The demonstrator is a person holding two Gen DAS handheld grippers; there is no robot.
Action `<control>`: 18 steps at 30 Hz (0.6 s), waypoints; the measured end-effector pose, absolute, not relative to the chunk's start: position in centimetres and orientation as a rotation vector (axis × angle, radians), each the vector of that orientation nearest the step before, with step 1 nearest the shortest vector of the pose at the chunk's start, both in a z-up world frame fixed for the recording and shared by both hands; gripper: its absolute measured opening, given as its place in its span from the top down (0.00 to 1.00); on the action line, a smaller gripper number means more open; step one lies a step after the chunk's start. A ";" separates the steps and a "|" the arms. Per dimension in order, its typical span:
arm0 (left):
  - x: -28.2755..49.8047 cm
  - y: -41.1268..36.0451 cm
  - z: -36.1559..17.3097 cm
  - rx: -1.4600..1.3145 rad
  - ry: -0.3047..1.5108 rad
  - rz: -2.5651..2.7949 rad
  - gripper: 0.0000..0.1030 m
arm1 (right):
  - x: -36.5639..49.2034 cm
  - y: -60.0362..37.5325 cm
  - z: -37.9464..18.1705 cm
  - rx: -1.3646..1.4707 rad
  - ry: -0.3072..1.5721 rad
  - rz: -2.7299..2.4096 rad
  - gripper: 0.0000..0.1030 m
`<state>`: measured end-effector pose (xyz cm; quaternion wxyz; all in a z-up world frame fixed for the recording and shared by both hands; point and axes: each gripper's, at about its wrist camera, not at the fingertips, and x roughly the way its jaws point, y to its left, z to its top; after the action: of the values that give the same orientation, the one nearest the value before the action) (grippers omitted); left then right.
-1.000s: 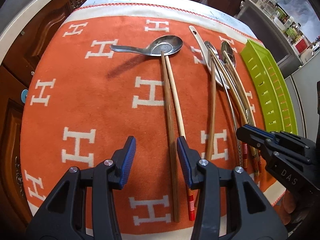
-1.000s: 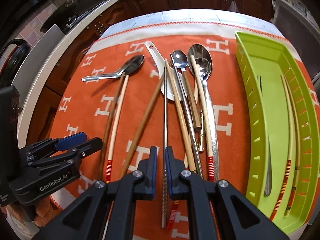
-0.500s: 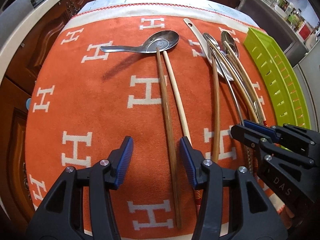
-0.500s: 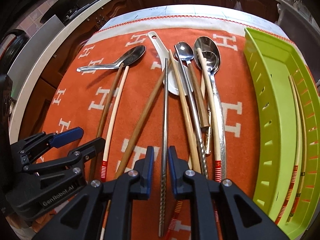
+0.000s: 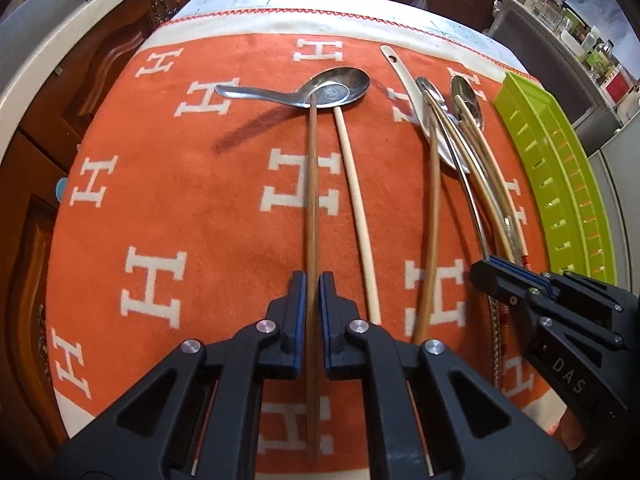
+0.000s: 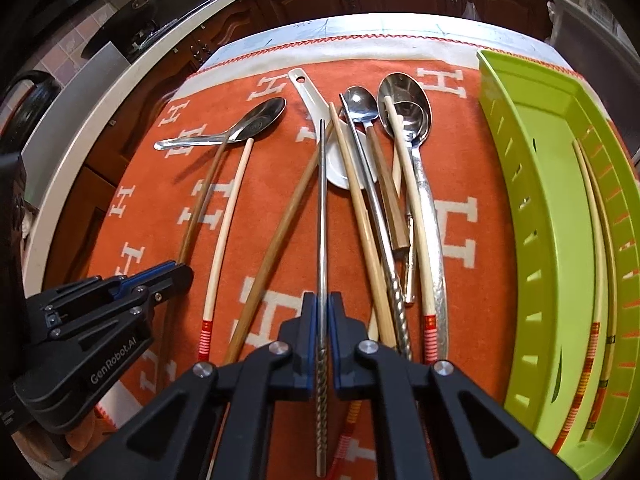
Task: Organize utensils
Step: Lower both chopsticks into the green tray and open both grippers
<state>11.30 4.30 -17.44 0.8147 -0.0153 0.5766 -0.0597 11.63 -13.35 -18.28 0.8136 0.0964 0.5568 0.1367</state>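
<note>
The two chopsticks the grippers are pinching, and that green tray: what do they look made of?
Left gripper's brown chopstick: likely bamboo or wood, matte with a faint grain. Right gripper's silver chopstick: metal, probably steel, grey sheen and a twisted end. Green tray: seemingly moulded plastic, even lime colour, slotted walls.

Pale surface (image 6: 360, 26) at frame top, orange blanket (image 5: 180, 200) spread over it, green tray (image 6: 560, 240) at right, loose utensils (image 6: 380, 184) mid-blanket

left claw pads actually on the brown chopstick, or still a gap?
Touching. The left wrist view shows the left claw shut on the brown chopstick, with both blue pads flush against its sides and no cloth visible between them.
</note>
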 end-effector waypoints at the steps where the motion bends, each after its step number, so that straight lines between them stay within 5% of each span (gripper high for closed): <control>1: 11.2 4.3 -17.3 -0.038 1.230 -0.131 0.96 | 11.5 -13.5 -18.0 0.211 1.181 0.295 0.95; 18: 7.8 -3.3 -9.8 0.009 1.141 -0.303 0.96 | 7.4 -20.3 -11.8 0.302 1.019 0.233 0.95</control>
<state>7.81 -3.26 -9.77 0.8308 0.0041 0.5379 -0.1427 7.36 -20.26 -11.76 0.8557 0.1439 0.4846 0.1111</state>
